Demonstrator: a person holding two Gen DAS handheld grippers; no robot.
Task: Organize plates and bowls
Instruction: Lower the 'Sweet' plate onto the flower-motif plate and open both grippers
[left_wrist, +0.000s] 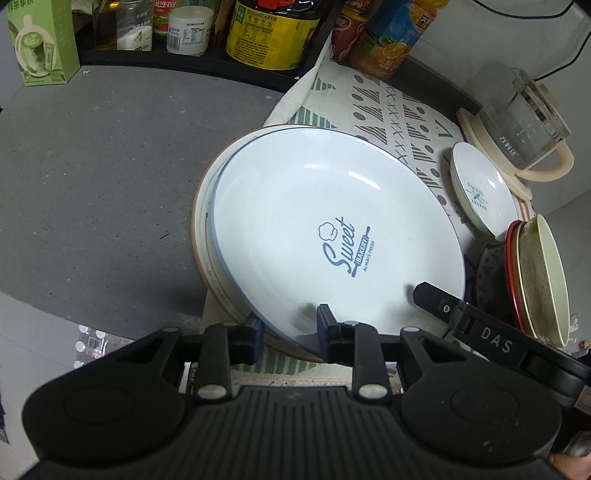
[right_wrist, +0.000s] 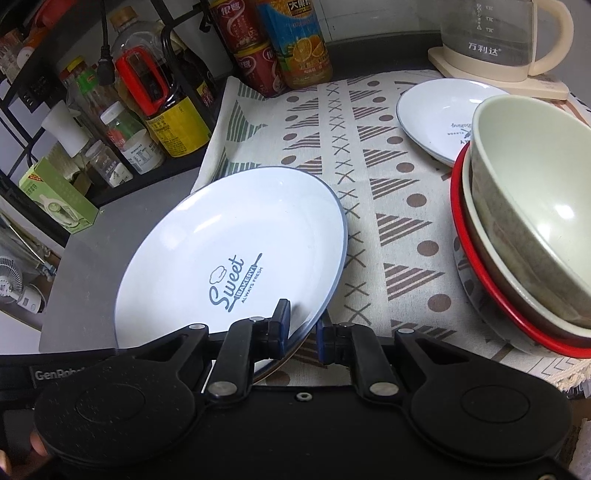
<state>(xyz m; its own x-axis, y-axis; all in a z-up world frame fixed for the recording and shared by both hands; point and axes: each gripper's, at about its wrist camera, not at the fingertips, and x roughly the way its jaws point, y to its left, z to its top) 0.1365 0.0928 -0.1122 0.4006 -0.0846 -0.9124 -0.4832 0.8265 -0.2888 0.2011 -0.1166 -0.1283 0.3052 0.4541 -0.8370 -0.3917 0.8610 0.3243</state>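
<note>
A large white "Sweet Bakery" plate with a blue rim lies on a bigger brown-rimmed plate. My left gripper straddles its near rim, one finger under and one over. My right gripper straddles the same plate at its near right rim, and it shows in the left wrist view. A small white plate lies further back. A stack of bowls, green on top, red-rimmed below, stands on the right.
A patterned cloth covers the right of the grey counter. Bottles and jars line a rack at the back left. A glass kettle stands at the back right. A green box stands at the far left.
</note>
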